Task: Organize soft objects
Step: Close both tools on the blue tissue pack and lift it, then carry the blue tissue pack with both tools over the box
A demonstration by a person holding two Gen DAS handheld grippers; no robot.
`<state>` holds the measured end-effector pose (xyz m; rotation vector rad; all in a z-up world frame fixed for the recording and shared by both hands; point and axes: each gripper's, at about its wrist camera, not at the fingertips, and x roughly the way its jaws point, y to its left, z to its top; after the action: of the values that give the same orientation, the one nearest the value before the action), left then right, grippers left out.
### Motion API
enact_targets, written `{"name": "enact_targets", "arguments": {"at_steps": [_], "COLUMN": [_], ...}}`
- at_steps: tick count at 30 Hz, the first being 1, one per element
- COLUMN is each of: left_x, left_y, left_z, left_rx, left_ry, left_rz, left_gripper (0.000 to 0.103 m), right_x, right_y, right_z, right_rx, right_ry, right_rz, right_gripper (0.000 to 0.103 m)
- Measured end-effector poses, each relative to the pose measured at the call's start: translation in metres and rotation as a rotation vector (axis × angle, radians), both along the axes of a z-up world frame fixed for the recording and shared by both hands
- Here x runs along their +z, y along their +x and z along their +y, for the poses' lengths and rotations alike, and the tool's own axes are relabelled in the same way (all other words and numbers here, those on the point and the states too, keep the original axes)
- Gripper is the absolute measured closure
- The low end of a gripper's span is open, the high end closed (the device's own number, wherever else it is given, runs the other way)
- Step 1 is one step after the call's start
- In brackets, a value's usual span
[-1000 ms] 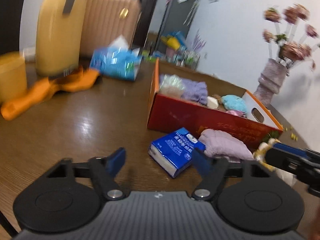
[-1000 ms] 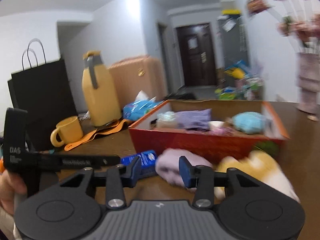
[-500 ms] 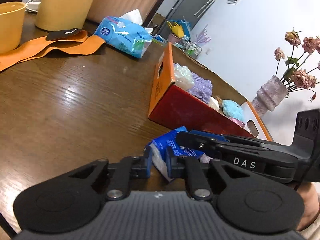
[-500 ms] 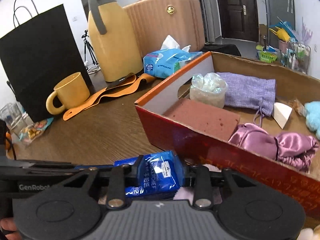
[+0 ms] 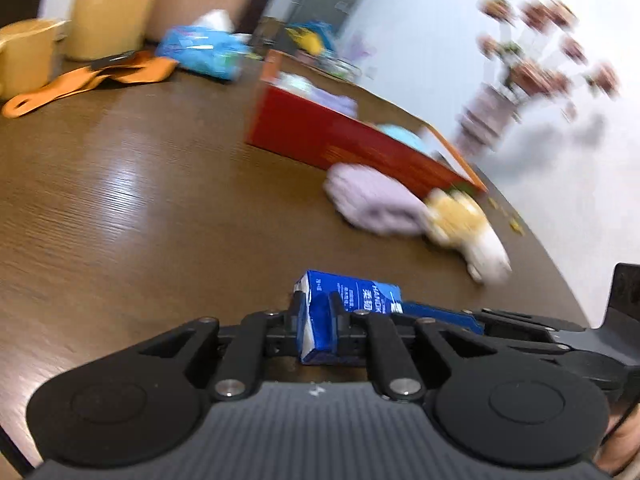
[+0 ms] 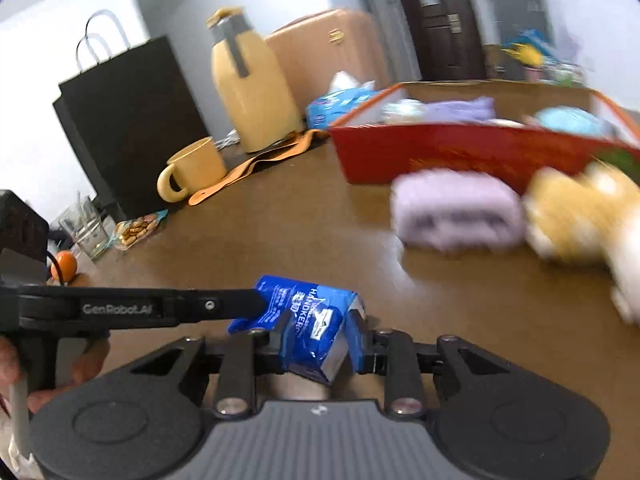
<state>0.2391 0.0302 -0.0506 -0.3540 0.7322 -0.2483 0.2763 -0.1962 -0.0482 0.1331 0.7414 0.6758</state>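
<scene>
Across the brown wooden worktop (image 5: pixel 120 200) in front of you, the biggest task thing is the red cardboard box (image 6: pixel 460 152), open at the top, with a purple cloth and a light blue soft item lying inside it. Just in front of the box, a rolled lilac towel (image 6: pixel 456 212) lies on the wood, and a yellow and white plush toy (image 6: pixel 576 220) sits right beside it, on the towel's right in the right wrist view; both are blurred, so you cannot tell whether they touch each other. Over at the far left stand a black paper bag (image 6: pixel 132 120), a yellow thermos jug (image 6: pixel 252 96) and a yellow mug (image 6: pixel 192 168), with an orange strap (image 5: pixel 92 84) trailing between them.

Close to you, above the worktop and well apart from the box, is the blue tissue pack (image 5: pixel 340 316). You are holding it from both sides. Your left hand-held gripper (image 5: pixel 318 320) has its fingers drawn narrow and pressed against one end of the pack. Your right hand-held gripper (image 6: pixel 316 340) pinches the other end, and the wrapper crumples between its fingers.
</scene>
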Motion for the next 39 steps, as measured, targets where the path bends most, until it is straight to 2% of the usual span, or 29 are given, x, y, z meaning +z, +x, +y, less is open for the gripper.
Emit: {"name": "enact_targets", "arguments": {"at_steps": [3, 8, 13, 18, 20, 24, 27, 31, 33, 36, 39], "left_x": [0.002, 0.004, 0.001, -0.001, -0.003, 0.0, 0.017, 0.062, 0.079, 0.091, 0.089], "left_y": [-0.006, -0.007, -0.006, -0.001, 0.001, 0.007, 0.019, 0.075, 0.12, 0.192, 0.26], "left_z": [-0.021, -0.03, -0.026, -0.025, -0.024, -0.025, -0.025, -0.025, -0.027, -0.032, -0.033], "left_rx": [-0.113, -0.135, -0.123, -0.13, -0.14, -0.141, -0.141, -0.172, -0.178, -0.167, -0.143], "left_ry": [0.004, 0.009, -0.001, -0.02, -0.037, -0.046, -0.077, -0.107, -0.111, -0.101, -0.065], "left_rz": [0.005, 0.017, 0.034, 0.05, 0.063, 0.06, 0.001, -0.108, -0.115, -0.072, 0.0], "left_gripper": [0.088, 0.083, 0.077, 0.076, 0.076, 0.078, 0.078, 0.078, 0.079, 0.079, 0.079], "right_x": [0.005, 0.007, -0.007, -0.022, -0.026, -0.021, 0.001, 0.052, 0.075, 0.096, 0.096], "right_y": [-0.028, -0.044, -0.033, -0.021, -0.02, -0.018, -0.009, 0.04, 0.078, 0.15, 0.228], "right_z": [-0.031, -0.069, -0.064, -0.052, -0.051, -0.044, -0.048, -0.051, -0.048, -0.041, -0.033], "right_rx": [-0.072, -0.196, -0.204, -0.222, -0.213, -0.199, -0.202, -0.195, -0.206, -0.225, -0.239], "right_ry": [0.036, 0.12, 0.195, 0.22, 0.238, 0.21, 0.223, 0.199, 0.17, 0.131, 0.12], "right_rz": [-0.008, -0.014, 0.058, 0.117, 0.134, 0.091, 0.003, -0.142, -0.172, -0.15, -0.035], "right_gripper": [0.074, 0.074, 0.074, 0.073, 0.076, 0.079, 0.079, 0.08, 0.08, 0.08, 0.08]}}
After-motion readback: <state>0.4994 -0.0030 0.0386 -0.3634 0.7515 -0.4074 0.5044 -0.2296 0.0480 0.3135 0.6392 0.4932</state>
